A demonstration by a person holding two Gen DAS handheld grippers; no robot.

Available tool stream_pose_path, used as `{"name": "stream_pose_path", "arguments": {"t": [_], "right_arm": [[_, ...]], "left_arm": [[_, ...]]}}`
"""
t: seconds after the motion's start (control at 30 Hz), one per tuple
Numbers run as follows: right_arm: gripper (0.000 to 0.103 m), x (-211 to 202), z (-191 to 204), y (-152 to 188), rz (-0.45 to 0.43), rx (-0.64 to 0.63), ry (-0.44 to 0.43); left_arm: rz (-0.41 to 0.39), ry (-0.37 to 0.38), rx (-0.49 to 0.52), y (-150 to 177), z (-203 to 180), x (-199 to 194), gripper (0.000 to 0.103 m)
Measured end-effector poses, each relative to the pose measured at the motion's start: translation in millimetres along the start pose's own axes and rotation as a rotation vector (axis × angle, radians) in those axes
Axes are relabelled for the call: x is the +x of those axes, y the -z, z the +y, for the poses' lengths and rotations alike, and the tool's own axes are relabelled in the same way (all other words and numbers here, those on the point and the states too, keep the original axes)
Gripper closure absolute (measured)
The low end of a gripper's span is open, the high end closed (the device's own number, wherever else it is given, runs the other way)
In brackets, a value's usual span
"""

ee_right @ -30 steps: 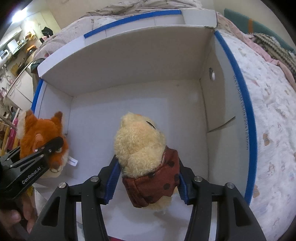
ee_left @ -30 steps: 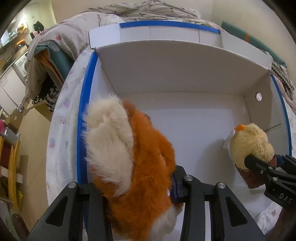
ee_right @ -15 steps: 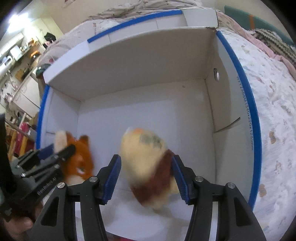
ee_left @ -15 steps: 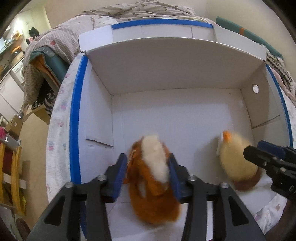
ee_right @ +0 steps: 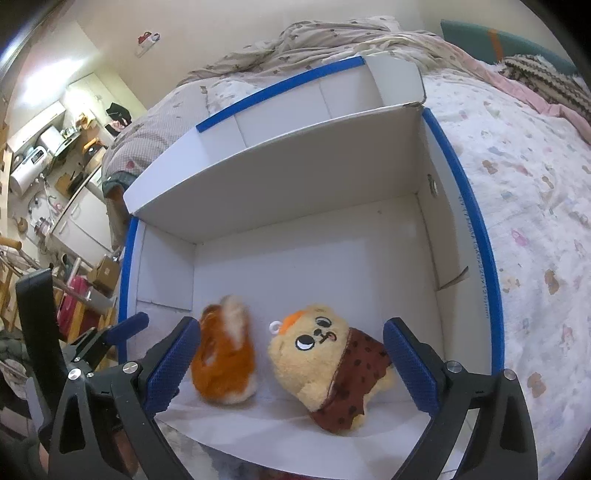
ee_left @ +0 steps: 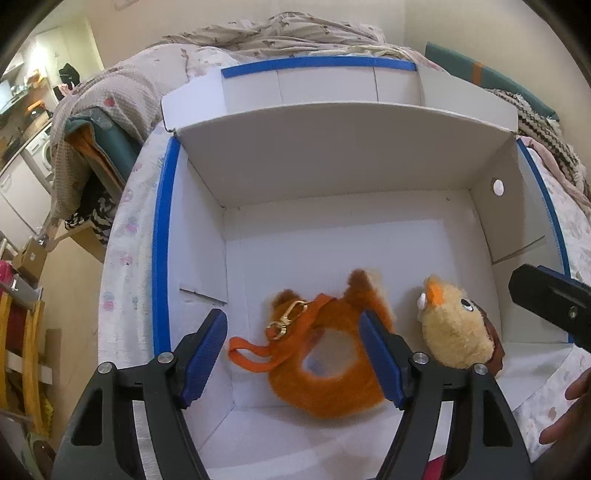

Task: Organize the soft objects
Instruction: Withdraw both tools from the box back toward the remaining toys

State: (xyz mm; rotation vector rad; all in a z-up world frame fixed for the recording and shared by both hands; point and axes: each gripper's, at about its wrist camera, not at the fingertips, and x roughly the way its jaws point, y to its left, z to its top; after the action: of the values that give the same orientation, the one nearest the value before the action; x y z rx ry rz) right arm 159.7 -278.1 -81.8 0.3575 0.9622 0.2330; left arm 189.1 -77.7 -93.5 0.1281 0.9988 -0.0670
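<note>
An orange fox plush (ee_left: 332,365) with an orange strap and gold clip lies on the floor of the white box (ee_left: 332,166), blurred. My left gripper (ee_left: 295,354) hangs above it, its jaws opening, pads clear of the fur. Beside it lies a yellow bear plush (ee_right: 325,358) in a brown spotted cape, face up. My right gripper (ee_right: 291,365) is over the bear, its jaws opening wide, pads not touching it. The fox (ee_right: 225,365) and the left gripper's fingers (ee_right: 125,325) show at the left of the right wrist view; the bear (ee_left: 454,332) and a right finger (ee_left: 546,302) show in the left wrist view.
The box has blue-taped rims (ee_right: 476,229) and a raised back flap (ee_right: 280,162). It sits on a bed with a patterned sheet (ee_right: 535,184) and rumpled blankets (ee_left: 277,29) behind. Furniture and clutter (ee_left: 22,258) stand off the bed's left side. A hand (ee_left: 569,413) shows at lower right.
Both plush toys were gripped above the box a second ago. Both grippers have opened and the toys have dropped onto the box floor side by side.
</note>
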Motion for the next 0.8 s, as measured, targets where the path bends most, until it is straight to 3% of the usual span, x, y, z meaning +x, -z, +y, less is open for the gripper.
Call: {"name": "stream_pose_path", "arguments": {"t": [0.6,0.8], "right_arm": [[0.000,-37,6,14,-0.053,-0.051,0.008],[0.000,-56,13,31,-0.066,-0.089,0.000]], "left_arm": [[-0.094,0.014,-0.110,14,29,-54,0.032],[-0.108,0.000,-0.094,32,35,-67,0.032]]}}
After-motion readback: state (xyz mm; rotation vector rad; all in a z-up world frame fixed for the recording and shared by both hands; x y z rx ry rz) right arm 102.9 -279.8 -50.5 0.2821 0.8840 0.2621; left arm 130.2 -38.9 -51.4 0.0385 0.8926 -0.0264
